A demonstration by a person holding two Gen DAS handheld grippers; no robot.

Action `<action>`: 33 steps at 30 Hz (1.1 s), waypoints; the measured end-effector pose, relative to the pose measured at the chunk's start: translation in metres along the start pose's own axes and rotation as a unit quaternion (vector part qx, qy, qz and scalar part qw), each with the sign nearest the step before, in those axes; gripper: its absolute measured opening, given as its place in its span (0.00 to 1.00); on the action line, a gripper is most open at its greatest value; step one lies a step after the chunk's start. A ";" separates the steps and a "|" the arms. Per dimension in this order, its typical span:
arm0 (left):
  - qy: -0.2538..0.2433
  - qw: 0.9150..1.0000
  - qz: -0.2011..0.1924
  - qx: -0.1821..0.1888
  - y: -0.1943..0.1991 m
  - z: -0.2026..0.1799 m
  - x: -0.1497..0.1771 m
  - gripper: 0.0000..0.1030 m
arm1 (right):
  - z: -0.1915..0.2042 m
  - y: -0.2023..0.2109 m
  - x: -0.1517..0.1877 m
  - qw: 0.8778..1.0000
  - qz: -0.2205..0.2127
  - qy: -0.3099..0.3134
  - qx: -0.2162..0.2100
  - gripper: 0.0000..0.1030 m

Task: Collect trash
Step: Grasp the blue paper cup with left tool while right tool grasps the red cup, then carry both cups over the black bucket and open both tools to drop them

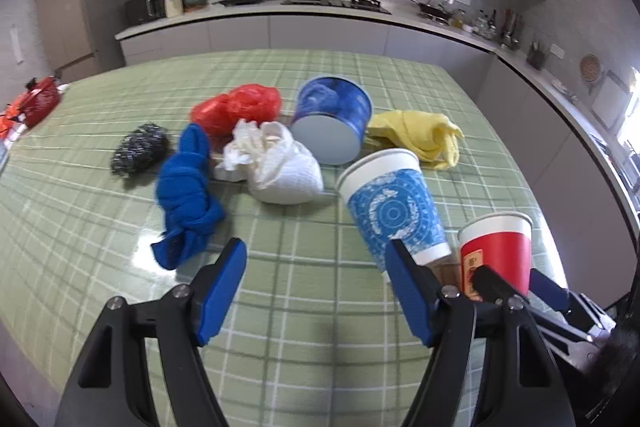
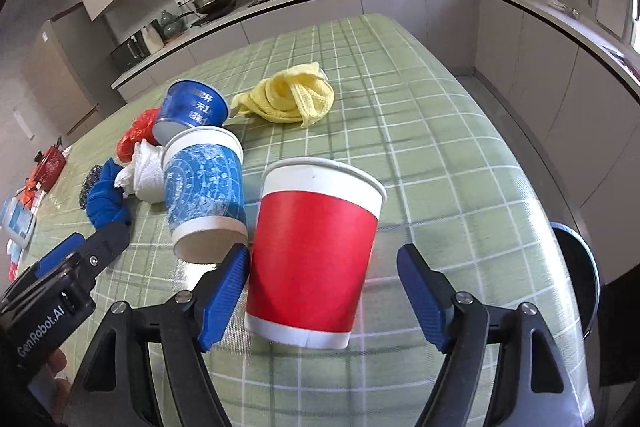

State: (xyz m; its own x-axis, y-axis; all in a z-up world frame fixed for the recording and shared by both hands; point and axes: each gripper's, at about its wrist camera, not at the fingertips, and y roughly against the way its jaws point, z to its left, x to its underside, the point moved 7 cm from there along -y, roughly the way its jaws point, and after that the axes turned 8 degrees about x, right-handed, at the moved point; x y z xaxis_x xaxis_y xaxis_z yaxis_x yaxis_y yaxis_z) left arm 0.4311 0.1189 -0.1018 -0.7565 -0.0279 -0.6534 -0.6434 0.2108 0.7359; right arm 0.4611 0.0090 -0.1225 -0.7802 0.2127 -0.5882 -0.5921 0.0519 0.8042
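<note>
Red paper cup (image 2: 316,259) upright, maybe tilted, btwn spread right gripper (image 2: 322,263).

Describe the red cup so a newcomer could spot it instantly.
On the green checked tablecloth, look at the near edge of the clutter, just right of the blue patterned cup. The red cup stands between the open fingers of the right gripper: plain red with white bands, no pattern.

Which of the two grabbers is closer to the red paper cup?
The right one. The right gripper has the red cup between its open fingers, which are not yet closed on it. The left gripper sits off to the cup's left, open over bare tablecloth, beside the blue patterned cup.
</note>
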 end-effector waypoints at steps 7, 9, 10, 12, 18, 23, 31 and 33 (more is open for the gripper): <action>-0.005 0.999 0.024 0.038 -0.015 -0.020 -0.005 0.71 | -0.011 0.002 -0.011 0.999 -0.022 -0.002 0.023 0.62; -0.002 0.998 0.030 0.047 -0.019 -0.025 -0.007 0.72 | -0.016 0.003 -0.016 0.999 -0.028 -0.005 0.026 0.62; 0.000 0.998 0.035 0.050 -0.023 -0.028 -0.008 0.73 | -0.018 0.003 -0.019 0.999 -0.033 -0.002 0.032 0.62; 0.005 0.997 0.043 0.056 -0.030 -0.034 -0.009 0.74 | -0.020 0.004 -0.025 0.999 -0.040 0.005 0.037 0.62; 0.010 0.997 0.061 0.055 -0.052 -0.041 -0.009 0.74 | -0.031 -0.013 -0.028 0.999 -0.015 0.004 0.033 0.62; 0.009 0.996 0.072 0.046 -0.065 -0.034 -0.008 0.74 | -0.030 -0.021 -0.032 1.000 -0.012 0.010 0.024 0.64; 0.011 0.995 0.071 0.066 -0.068 -0.025 -0.004 0.57 | -0.028 -0.034 -0.032 1.000 0.001 0.004 0.005 0.61; 0.010 0.996 0.063 0.068 -0.064 -0.024 -0.004 0.55 | -0.026 -0.031 -0.033 1.000 -0.008 0.010 0.008 0.59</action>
State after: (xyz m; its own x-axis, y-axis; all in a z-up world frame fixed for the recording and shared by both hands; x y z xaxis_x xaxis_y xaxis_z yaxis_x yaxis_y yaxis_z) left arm 0.4724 0.0822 -0.1425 -0.8329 -0.0122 -0.5533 -0.5230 0.3439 0.7798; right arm 0.5001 -0.0253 -0.1304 -0.7747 0.1912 -0.6027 -0.6016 0.0705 0.7957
